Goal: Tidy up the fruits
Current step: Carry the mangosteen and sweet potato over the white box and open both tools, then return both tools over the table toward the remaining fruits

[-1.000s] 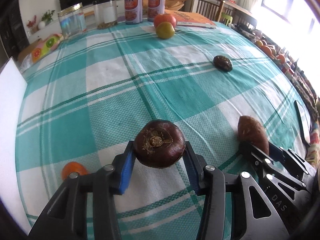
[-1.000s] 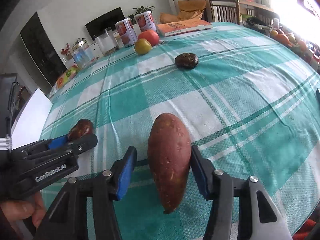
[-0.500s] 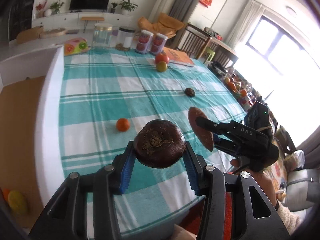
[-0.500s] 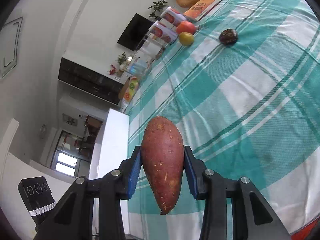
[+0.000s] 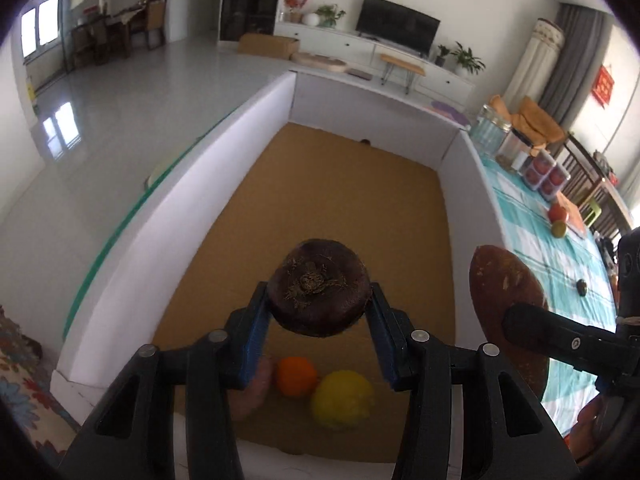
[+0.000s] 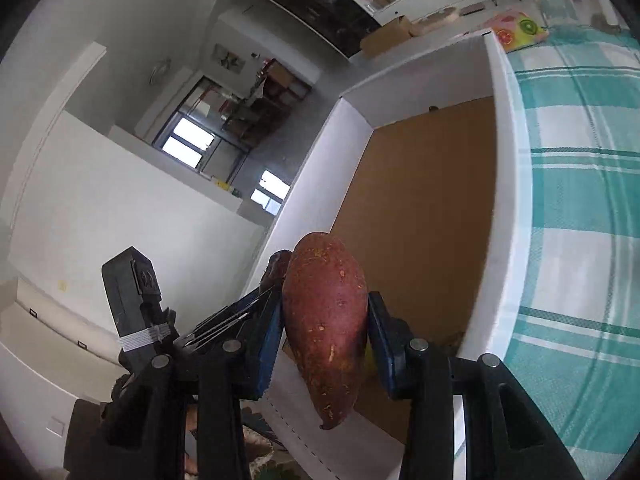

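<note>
My left gripper point(image 5: 318, 312) is shut on a dark brown round fruit point(image 5: 319, 286), held above the brown floor of a white-walled box point(image 5: 208, 184). Below it in the box lie an orange point(image 5: 296, 376) and a yellow lemon point(image 5: 342, 398). My right gripper point(image 6: 324, 328) is shut on a reddish sweet potato point(image 6: 326, 324), which hangs over the box's near corner point(image 6: 352, 436). In the left wrist view the sweet potato point(image 5: 504, 292) shows at the right, over the box wall. The left gripper's body point(image 6: 136, 312) appears at the left of the right wrist view.
A teal checked tablecloth point(image 6: 580, 200) covers the table right of the box. On it, far off, lie a red and a green fruit point(image 5: 558, 220), a dark fruit point(image 5: 581, 288), glass jars point(image 5: 490, 132) and packs point(image 5: 544, 174). A fruit-print cushion point(image 6: 516, 28) lies beyond the box.
Both grippers have swung left from over the tablecloth to over the white box, each still holding its item. The box floor with the orange and lemon has come into view.
</note>
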Motion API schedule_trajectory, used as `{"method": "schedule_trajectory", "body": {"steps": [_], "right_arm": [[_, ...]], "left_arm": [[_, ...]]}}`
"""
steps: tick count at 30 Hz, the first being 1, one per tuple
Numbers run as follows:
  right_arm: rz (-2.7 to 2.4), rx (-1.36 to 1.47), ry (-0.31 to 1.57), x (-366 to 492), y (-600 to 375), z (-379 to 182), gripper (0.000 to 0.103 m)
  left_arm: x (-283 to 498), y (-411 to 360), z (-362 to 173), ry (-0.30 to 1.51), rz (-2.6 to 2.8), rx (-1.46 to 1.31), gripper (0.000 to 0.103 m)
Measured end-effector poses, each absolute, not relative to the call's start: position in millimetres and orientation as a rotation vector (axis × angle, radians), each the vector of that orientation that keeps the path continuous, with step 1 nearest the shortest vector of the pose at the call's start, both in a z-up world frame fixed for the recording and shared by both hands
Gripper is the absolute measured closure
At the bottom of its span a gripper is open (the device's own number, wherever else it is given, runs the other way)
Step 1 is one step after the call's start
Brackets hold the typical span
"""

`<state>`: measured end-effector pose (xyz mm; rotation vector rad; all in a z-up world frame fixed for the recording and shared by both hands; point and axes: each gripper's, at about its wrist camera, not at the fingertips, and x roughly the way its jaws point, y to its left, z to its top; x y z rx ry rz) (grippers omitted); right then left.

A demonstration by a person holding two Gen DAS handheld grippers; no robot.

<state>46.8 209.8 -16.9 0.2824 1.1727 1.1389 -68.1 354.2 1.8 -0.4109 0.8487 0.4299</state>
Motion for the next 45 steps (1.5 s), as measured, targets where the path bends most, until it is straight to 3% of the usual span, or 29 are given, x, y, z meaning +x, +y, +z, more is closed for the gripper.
{"method": "schedule_trajectory", "body": {"steps": [3, 5, 7, 8, 9, 10, 13, 15, 18, 22, 28, 40, 45], "right_arm": [[1.131, 0.178, 1.199, 38, 240, -31, 0.059], [1.108, 0.146, 1.198, 34, 242, -34, 0.058], [1.119, 0.178, 1.159, 36, 228, -31, 0.050], [1.121, 0.191, 1.132, 37, 218, -26, 0.047], [1.078, 0.174, 1.100, 39, 206, -21, 0.033], [1.040, 0.164, 1.058, 42, 189, -16, 0.026], [0.970, 0.158, 0.930, 47, 130, 1, 0.021], [0.852, 0.124, 0.848, 49, 87, 5, 0.010], [0.617, 0.046, 0.776, 58, 21, -4, 0.003], [0.208, -0.058, 0.789, 89, -61, -33, 0.003], [-0.090, -0.032, 0.853, 116, -166, -75, 0.003], [-0.126, 0.045, 0.941, 133, -182, -104, 0.002], [-0.123, 0.045, 0.946, 134, -181, -106, 0.000]], "left_arm": [[-73, 361, -7, 0.869, 0.507, -0.398, 0.052], [-73, 362, -9, 0.863, 0.543, -0.394, 0.029], [-71, 358, -7, 0.832, 0.566, -0.384, 0.022], [-69, 354, -4, 0.818, 0.566, -0.374, 0.022], [-65, 350, -2, 0.808, 0.558, -0.364, 0.022], [-63, 345, 2, 0.795, 0.541, -0.356, 0.022], [-49, 317, 13, 0.753, 0.459, -0.335, 0.022], [-39, 291, 22, 0.729, 0.373, -0.328, 0.022], [-22, 240, 33, 0.713, 0.209, -0.318, 0.021], [-1, 159, 29, 0.770, -0.038, -0.284, 0.017], [47, 74, -36, 0.946, -0.208, -0.229, 0.017], [70, 88, -92, 0.898, -0.059, -0.049, 0.017], [74, 77, -96, 0.915, -0.049, 0.012, 0.011]]}}
